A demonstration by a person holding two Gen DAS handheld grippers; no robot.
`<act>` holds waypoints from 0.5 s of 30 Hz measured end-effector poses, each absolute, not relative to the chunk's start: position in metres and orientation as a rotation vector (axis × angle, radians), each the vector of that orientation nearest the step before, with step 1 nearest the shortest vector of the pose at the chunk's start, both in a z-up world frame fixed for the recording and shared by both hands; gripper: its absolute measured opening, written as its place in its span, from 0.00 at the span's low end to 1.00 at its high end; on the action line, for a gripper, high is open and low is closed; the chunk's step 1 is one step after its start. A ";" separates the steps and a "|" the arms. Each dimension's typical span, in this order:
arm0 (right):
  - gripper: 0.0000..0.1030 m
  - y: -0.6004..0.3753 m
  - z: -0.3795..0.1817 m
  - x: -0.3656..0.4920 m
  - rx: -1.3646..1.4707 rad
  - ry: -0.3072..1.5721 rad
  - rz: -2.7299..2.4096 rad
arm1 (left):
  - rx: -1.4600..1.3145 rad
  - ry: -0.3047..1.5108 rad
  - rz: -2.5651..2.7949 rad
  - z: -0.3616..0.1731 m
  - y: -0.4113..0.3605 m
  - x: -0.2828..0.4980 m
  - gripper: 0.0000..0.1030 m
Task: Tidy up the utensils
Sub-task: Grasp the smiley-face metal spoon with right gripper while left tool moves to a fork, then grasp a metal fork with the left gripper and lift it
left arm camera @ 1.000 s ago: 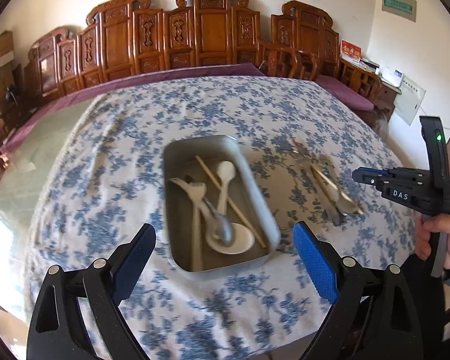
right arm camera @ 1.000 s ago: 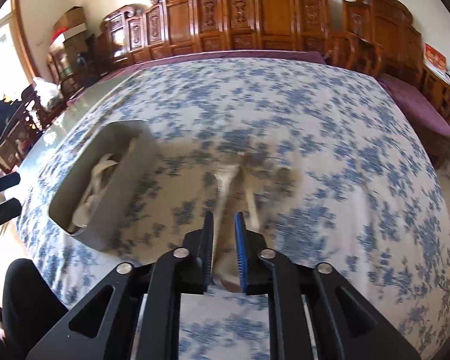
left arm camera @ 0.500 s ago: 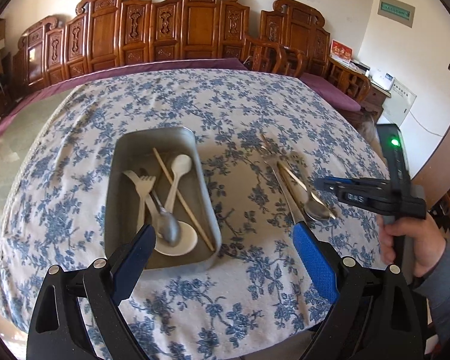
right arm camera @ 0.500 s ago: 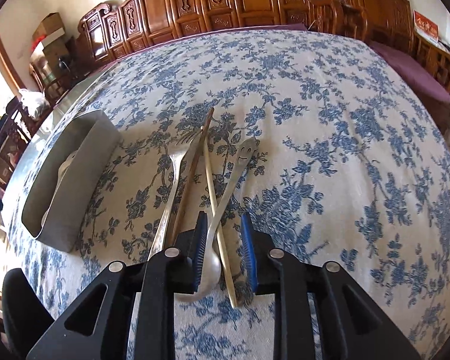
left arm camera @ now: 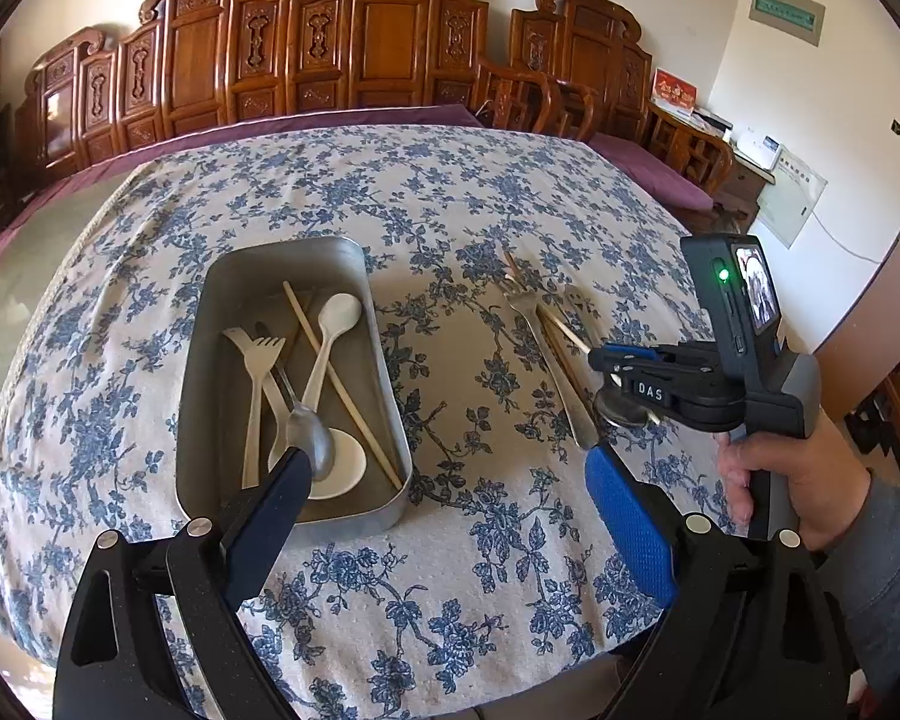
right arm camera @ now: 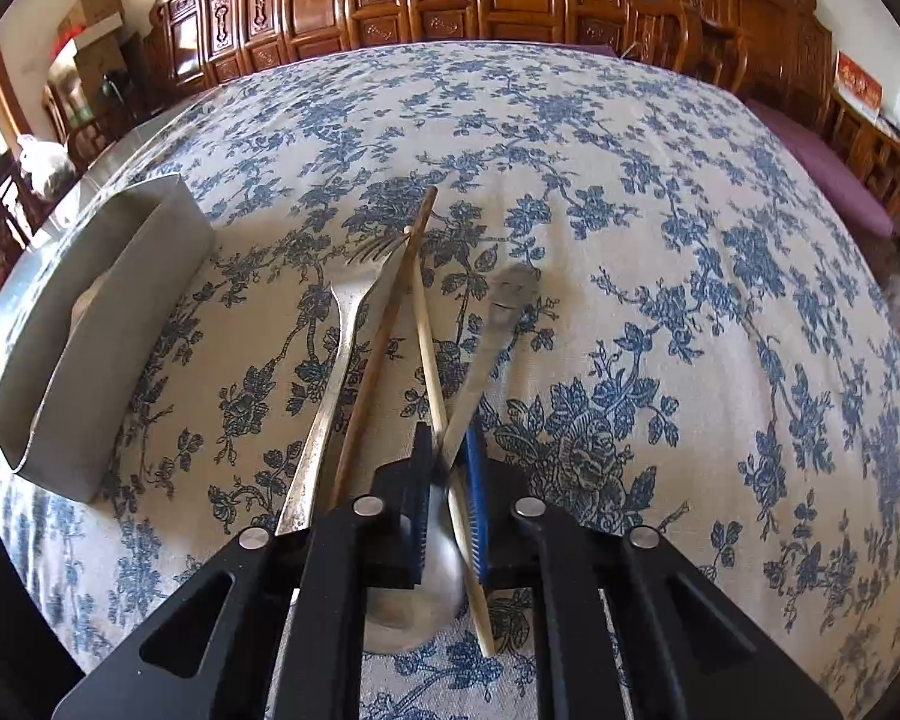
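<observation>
A metal tray [left arm camera: 210, 324] on the flowered cloth holds white forks, a white spoon [left arm camera: 336, 324], a metal spoon and a pale chopstick. To its right lie a metal fork [right arm camera: 330, 384], a dark chopstick [right arm camera: 384, 336], a pale chopstick [right arm camera: 426, 348] and a metal spoon [right arm camera: 486, 354]. My right gripper [right arm camera: 450, 450] is down over them, its jaws nearly closed around the metal spoon's neck and the pale chopstick; it also shows in the left wrist view [left arm camera: 606, 357]. My left gripper [left arm camera: 444, 480] is open and empty, above the table's near edge in front of the tray.
The round table [left arm camera: 450, 192] carries a blue flowered cloth. Carved wooden chairs [left arm camera: 384, 48] line the far wall. A purple cushion [right arm camera: 828, 162] lies at the far right. The tray's wall [right arm camera: 84, 324] stands left of the loose utensils.
My right gripper has come down onto the loose utensils and its jaws have narrowed around the spoon's neck. My left gripper has shifted slightly; the tray now sits further left in its view.
</observation>
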State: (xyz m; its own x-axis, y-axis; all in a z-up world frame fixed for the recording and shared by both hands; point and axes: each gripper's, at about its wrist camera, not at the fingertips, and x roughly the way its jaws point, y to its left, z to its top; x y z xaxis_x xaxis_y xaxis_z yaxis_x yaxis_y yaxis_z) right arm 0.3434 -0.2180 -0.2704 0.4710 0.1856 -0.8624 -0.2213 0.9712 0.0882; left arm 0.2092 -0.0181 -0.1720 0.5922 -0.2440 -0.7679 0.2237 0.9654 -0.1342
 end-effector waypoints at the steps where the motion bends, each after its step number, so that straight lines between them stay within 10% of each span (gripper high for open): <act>1: 0.07 -0.220 -0.270 0.343 -0.021 1.057 0.252 | -0.022 0.898 -0.274 -0.173 -0.019 0.209 0.86; 15: 0.06 -0.242 -0.246 0.323 0.034 1.027 0.326 | 0.019 0.914 -0.292 -0.178 -0.041 0.218 0.86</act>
